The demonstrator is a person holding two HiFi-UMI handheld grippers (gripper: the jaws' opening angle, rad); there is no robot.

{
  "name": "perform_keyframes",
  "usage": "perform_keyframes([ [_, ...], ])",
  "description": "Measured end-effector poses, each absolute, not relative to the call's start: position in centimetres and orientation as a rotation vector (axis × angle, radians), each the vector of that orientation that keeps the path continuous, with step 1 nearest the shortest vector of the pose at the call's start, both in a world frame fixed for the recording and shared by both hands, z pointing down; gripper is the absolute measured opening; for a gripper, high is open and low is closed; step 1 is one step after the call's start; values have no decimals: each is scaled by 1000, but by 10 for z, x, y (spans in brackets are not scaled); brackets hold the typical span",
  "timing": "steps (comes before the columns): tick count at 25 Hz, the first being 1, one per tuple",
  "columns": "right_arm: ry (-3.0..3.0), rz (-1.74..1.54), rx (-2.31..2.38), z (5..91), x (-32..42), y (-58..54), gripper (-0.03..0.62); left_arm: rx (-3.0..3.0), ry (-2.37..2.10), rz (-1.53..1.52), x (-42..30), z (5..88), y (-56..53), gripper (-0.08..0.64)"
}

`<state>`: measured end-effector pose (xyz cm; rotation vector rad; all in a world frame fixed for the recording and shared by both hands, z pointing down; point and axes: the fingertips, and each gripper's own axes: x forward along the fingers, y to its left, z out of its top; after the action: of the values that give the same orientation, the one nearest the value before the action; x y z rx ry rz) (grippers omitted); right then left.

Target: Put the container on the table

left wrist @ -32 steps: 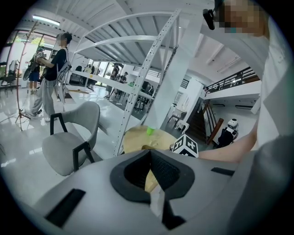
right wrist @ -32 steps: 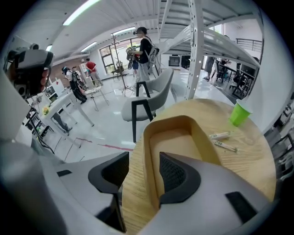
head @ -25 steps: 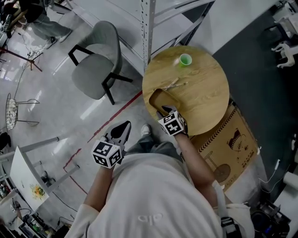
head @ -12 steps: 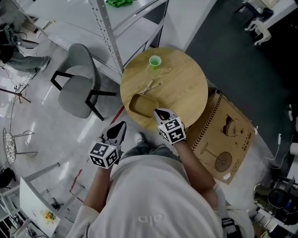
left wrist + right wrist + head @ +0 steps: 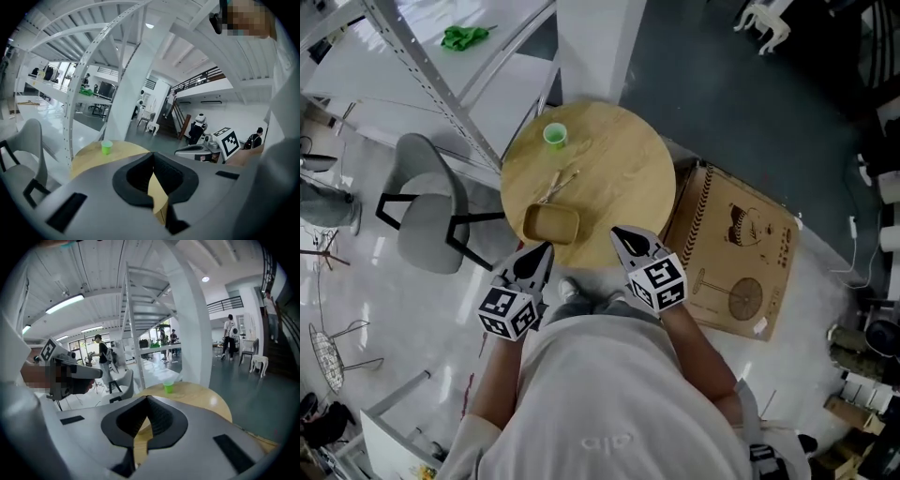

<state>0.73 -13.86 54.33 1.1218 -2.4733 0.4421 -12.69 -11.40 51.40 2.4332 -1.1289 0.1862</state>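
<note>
The wooden container (image 5: 551,223), a shallow rounded-rectangle tray, lies flat on the round wooden table (image 5: 619,178) near its front left edge. My right gripper (image 5: 626,240) hovers at the table's near rim, to the right of the container and clear of it, shut and empty. My left gripper (image 5: 539,260) hangs just off the rim below the container, also shut with nothing in it. In the left gripper view the left gripper (image 5: 153,157) points over the table (image 5: 89,157). In the right gripper view the right gripper (image 5: 146,399) does the same, and its jaws hide the container.
A green cup (image 5: 554,135) stands at the table's far side, with thin sticks (image 5: 558,185) between it and the container. A grey chair (image 5: 427,220) and a metal rack (image 5: 441,89) are to the left. A printed cardboard sheet (image 5: 731,253) lies on the floor to the right.
My right gripper was at the container's near end and has drawn back from it towards me. My left gripper has moved up closer to the table's rim. The container stays put.
</note>
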Motion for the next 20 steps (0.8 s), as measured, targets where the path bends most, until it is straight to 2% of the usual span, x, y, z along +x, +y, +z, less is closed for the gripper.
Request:
perform_keyframes([
  [20, -2450, 391, 1549, 462, 156, -87, 25, 2721, -767, 128, 18, 447, -126, 17],
])
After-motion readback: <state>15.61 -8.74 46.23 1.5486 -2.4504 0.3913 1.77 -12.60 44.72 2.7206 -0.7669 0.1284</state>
